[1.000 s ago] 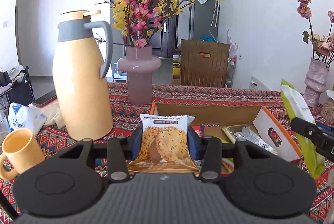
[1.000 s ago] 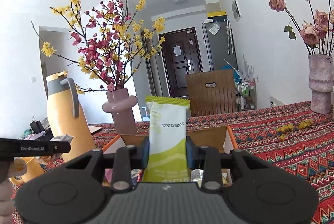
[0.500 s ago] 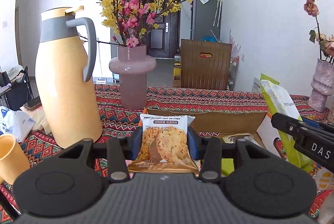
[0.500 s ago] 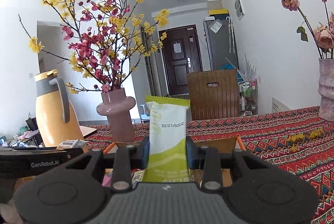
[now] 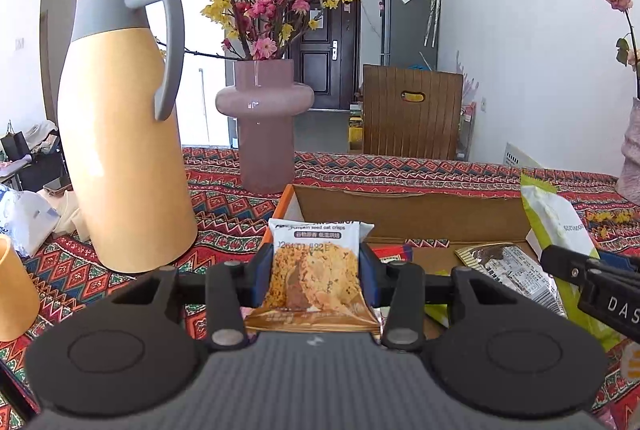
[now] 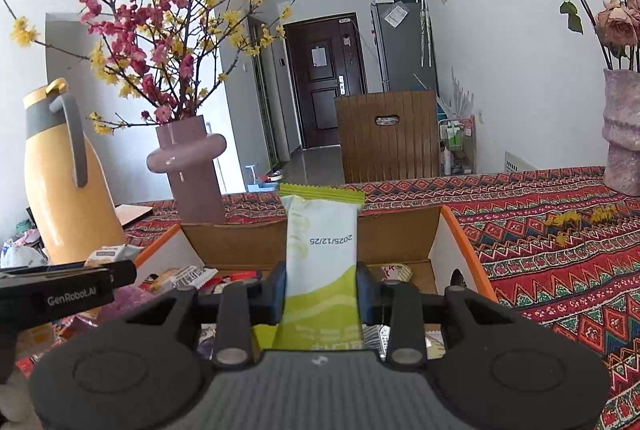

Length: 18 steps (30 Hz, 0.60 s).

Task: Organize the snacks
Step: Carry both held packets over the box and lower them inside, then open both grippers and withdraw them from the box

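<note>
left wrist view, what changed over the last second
The left gripper came closer to the cardboard box, so the yellow jug and pink vase loom larger. Unchanged: it stays shut on the oat crisp packet, and the right gripper keeps the green packet.

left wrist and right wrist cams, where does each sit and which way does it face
Left wrist: sits on the left tool, facing across the table over the box toward the door; its fingers clamp the oat crisps pack, and the right tool shows at right.
Right wrist: sits on the right tool, facing the same way; its fingers clamp the green pack, and the left tool shows at left.
Shared: box, jug, pink vase, both packs.
</note>
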Available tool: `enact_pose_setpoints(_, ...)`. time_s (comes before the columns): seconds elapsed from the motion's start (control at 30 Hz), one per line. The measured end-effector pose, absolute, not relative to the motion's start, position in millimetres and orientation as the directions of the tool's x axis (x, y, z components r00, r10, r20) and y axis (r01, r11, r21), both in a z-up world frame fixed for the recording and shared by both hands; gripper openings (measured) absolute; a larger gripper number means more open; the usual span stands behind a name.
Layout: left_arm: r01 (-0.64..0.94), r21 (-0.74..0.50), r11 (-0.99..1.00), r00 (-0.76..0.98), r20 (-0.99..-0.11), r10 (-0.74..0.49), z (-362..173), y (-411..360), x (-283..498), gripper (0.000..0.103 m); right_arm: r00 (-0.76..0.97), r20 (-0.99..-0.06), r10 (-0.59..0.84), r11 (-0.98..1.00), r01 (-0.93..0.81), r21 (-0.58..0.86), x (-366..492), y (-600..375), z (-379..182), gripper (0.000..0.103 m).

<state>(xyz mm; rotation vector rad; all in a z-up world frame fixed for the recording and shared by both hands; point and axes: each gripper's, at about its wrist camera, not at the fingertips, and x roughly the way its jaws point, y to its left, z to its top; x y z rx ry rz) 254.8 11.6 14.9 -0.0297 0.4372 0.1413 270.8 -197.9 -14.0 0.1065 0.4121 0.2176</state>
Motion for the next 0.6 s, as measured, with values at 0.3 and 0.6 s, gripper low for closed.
enact_pose_setpoints(0.3, -0.19, -0.058, 0.98, 0.923, -0.35, 0.158, 21.4, 21.3, 241.0, 0.099, 0.901, -0.366, 0.231, 0.966, -0.169, 0.193, 261.8, -209.7, -9.5, 0.079)
enact_pose_setpoints(0.6, -0.202, -0.072, 0.977, 0.922, -0.35, 0.165, 21.8, 22.1, 238.1, 0.103, 0.913, -0.333, 0.236, 0.96, -0.167, 0.223, 254.7, -213.0, -6.0, 0.103)
